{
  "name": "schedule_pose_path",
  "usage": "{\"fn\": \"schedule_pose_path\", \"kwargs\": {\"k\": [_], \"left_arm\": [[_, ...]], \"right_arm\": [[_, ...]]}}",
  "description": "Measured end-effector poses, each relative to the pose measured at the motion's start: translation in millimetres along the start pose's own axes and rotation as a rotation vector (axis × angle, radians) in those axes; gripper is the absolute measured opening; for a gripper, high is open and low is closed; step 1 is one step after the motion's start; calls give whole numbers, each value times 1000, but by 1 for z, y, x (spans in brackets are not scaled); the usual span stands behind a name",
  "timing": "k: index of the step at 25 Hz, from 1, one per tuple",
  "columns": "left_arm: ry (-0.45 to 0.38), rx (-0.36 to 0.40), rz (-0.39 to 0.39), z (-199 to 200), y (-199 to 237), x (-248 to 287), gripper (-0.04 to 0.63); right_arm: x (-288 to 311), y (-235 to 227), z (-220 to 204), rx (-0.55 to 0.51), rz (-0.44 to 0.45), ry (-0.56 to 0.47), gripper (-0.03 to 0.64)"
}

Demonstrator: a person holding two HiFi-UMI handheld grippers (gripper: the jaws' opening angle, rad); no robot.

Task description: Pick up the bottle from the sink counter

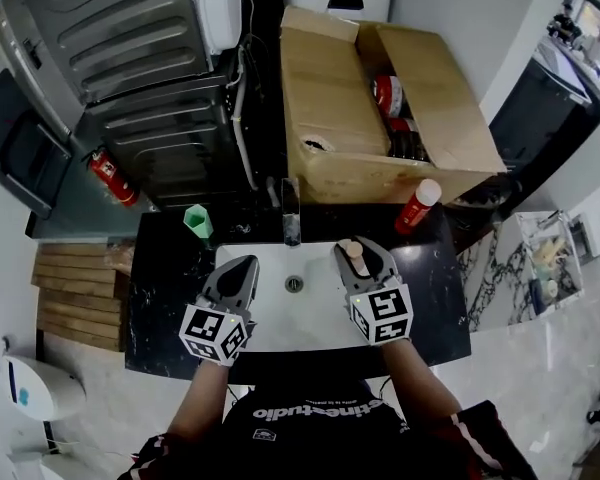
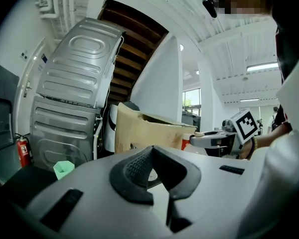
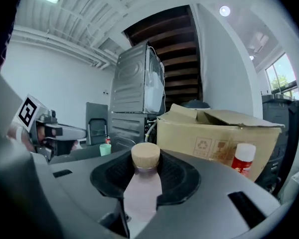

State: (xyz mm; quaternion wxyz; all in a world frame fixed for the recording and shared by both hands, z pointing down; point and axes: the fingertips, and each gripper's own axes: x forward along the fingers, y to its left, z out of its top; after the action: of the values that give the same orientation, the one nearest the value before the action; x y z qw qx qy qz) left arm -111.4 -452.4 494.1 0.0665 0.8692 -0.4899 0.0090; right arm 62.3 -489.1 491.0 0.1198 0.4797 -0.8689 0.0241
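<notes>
The right gripper's point(image 1: 361, 250) jaws were partly closed on the bottle point(image 3: 142, 188), its pale body between the pads and its cork point(image 3: 145, 156) at their tips. It looked clear of the surface point(image 1: 170, 268), over the sink point(image 1: 310, 313). A steady squeeze and level hold seemed best, since the smooth body could slip. The left gripper point(image 2: 152, 149), jaws together and empty, hung alongside, well apart. Beyond the jaws stood a tap point(image 1: 291, 213), a red can point(image 1: 417, 206) and a box point(image 1: 330, 98), so stopping short of them seemed wise.

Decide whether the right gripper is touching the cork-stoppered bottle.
Touching. In the right gripper view, the right gripper has both pads pressed on the bottle just below its cork, no gap showing.
</notes>
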Motion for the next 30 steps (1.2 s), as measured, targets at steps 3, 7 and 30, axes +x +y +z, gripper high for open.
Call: {"fn": "schedule_pose_path", "kwargs": {"k": [3, 7, 30], "left_arm": [[-16, 5, -29, 5, -10, -4, 14], [-35, 25, -56, 18, -17, -10, 14], [-94, 65, -13, 37, -11, -47, 12]], "right_arm": [[-28, 15, 5, 7, 5, -1, 156], [-49, 24, 15, 3, -7, -19, 156], [-75, 51, 21, -4, -25, -49, 156]]}}
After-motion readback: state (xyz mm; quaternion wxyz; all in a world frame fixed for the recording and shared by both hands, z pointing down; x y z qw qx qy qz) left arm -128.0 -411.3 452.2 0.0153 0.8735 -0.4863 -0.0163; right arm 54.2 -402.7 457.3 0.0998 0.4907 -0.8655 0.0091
